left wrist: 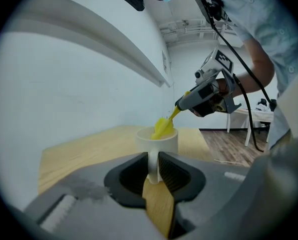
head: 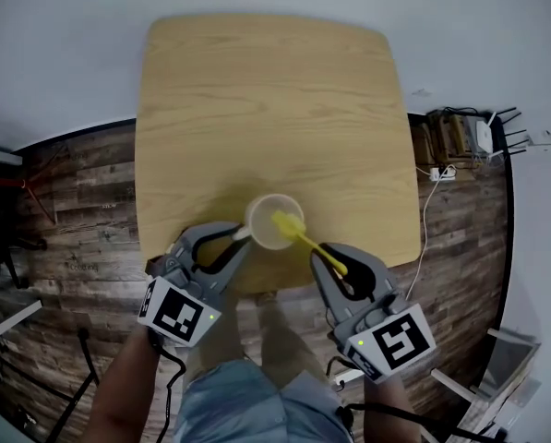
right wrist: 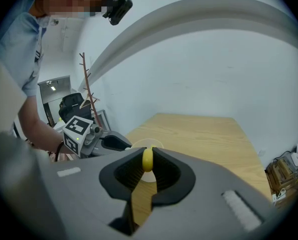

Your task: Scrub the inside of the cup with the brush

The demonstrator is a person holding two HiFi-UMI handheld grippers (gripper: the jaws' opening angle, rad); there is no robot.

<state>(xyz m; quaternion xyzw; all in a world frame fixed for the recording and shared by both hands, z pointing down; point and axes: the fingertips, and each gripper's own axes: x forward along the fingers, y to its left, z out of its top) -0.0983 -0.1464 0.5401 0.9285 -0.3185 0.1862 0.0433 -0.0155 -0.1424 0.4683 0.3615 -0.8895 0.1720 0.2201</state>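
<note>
A light wooden surface [head: 257, 90] with rounded corners is filling the upper middle of the head view, standing on a dark plank floor [head: 81, 210]. A pale cup [head: 273, 220] is sitting near the surface's lower edge, just below the frame's centre; whether its base is touching the wood cannot be told. A white power strip [head: 443, 174] is lying on the floor at the right of the frame, just beside the surface's right edge.

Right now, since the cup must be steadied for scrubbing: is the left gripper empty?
No: the left gripper is shut on the handle of the white cup, pads pressing it from both sides.
</note>
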